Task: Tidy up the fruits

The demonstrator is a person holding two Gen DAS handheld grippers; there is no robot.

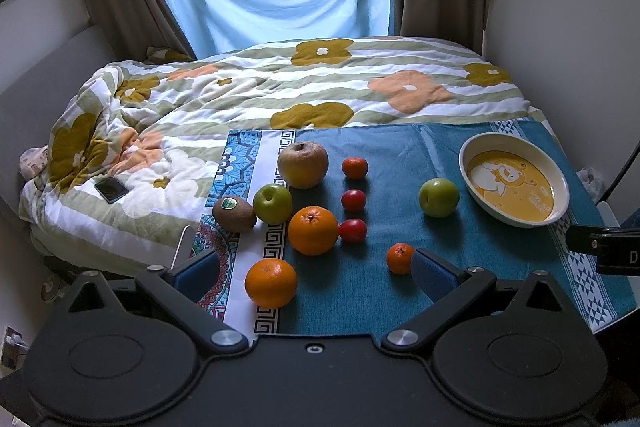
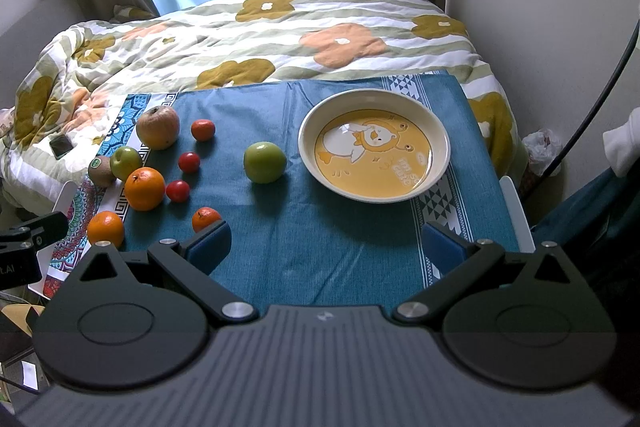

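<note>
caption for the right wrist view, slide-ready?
Open right tongs hover over a teal cloth, empty duck-print bowl ahead, loose fruit at left.

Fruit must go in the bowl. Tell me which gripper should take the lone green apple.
Probably right. The right gripper is open and faces the lone green apple and the empty bowl beside it. The left gripper faces the fruit cluster instead.

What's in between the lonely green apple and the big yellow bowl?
Nothing. Between the green apple and the bowl there is only bare teal cloth. The right wrist view shows the gap most plainly; the two do not touch.
</note>
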